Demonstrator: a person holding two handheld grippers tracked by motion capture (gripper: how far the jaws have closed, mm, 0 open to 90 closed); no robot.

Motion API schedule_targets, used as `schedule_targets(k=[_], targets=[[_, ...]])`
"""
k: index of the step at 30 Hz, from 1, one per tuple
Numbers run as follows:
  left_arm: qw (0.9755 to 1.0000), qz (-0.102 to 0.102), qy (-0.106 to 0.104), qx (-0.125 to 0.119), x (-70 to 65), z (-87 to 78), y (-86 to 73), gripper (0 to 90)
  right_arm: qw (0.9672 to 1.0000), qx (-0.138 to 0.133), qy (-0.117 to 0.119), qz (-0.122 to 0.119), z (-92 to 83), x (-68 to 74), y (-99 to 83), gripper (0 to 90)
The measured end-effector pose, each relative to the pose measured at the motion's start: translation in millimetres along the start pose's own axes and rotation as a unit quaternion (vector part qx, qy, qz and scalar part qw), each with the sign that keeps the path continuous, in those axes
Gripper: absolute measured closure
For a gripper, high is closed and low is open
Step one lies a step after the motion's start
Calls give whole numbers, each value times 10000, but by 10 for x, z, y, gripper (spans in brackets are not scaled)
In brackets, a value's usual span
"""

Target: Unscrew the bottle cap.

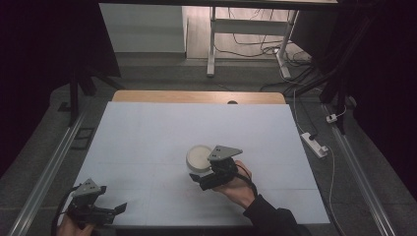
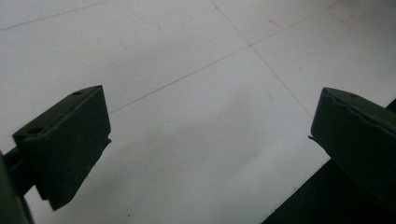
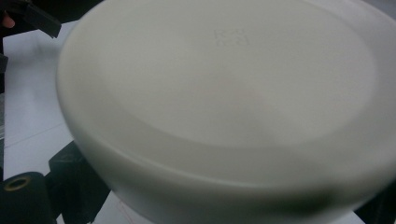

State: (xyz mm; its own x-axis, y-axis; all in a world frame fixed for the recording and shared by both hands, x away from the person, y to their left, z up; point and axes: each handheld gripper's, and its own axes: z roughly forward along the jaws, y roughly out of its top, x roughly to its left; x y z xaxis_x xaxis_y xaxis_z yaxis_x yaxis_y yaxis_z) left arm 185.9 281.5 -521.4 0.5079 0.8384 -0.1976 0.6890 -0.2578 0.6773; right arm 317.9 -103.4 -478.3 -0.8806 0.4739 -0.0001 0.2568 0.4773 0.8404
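Currently | white bowl [image 1: 198, 156] is seen upside down on the table [image 1: 147, 137], centre of the high view | right gripper [image 1: 209, 178] is set around its rim, apparently gripping it for lifting | left gripper [image 1: 110, 210] is held wide apart, idle, lower left

Between the right claw's [image 3: 219, 205] matt black plastic jaws sits a smooth, satin off-white round container [image 3: 224, 107]. Under the left claw [image 2: 205, 140] the table [image 2: 187, 70] looks matt white, with a wooden far edge.
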Motion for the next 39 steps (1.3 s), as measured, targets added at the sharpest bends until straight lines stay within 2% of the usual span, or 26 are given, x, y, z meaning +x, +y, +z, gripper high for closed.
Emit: schedule_targets(k=[6, 8, 12, 14, 17, 22, 30, 36, 39], targets=[[9999, 122, 11, 43, -37, 3, 49, 0, 10000, -12, 2, -20, -11, -1, 4, 65], [9997, 229, 15, 75, -65, 9, 90, 0, 10000, -8, -1, -28, -17, -2, 5, 65], [9994, 351, 0, -27, -94, -3, 151, 0, 10000, -8, -1, -36, -22, -2, 6, 65], [9989, 413, -143, -140, -89, -8, 184, 0, 10000, -12, 0, -44, -25, 0, 8, 65], [9979, 449, -391, -238, -83, 4, 243, 0, 10000, -24, 17, -54, -27, 3, 11, 65], [9954, 623, -667, -275, -105, 67, 341, 0, 10000, -19, 4, -68, -35, 7, 14, 65], [9923, 879, -771, -403, -167, 148, 537, 0, 9999, -41, -8, -91, -53, 6, 19, 65], [9908, 1094, -754, -273, -242, 264, 695, 0, 9999, -40, 2, -114, -52, 14, 18, 65], [9893, 1204, -762, -300, -277, 289, 788, 0, 9999, -42, 20, -133, -50, 19, 16, 65]])
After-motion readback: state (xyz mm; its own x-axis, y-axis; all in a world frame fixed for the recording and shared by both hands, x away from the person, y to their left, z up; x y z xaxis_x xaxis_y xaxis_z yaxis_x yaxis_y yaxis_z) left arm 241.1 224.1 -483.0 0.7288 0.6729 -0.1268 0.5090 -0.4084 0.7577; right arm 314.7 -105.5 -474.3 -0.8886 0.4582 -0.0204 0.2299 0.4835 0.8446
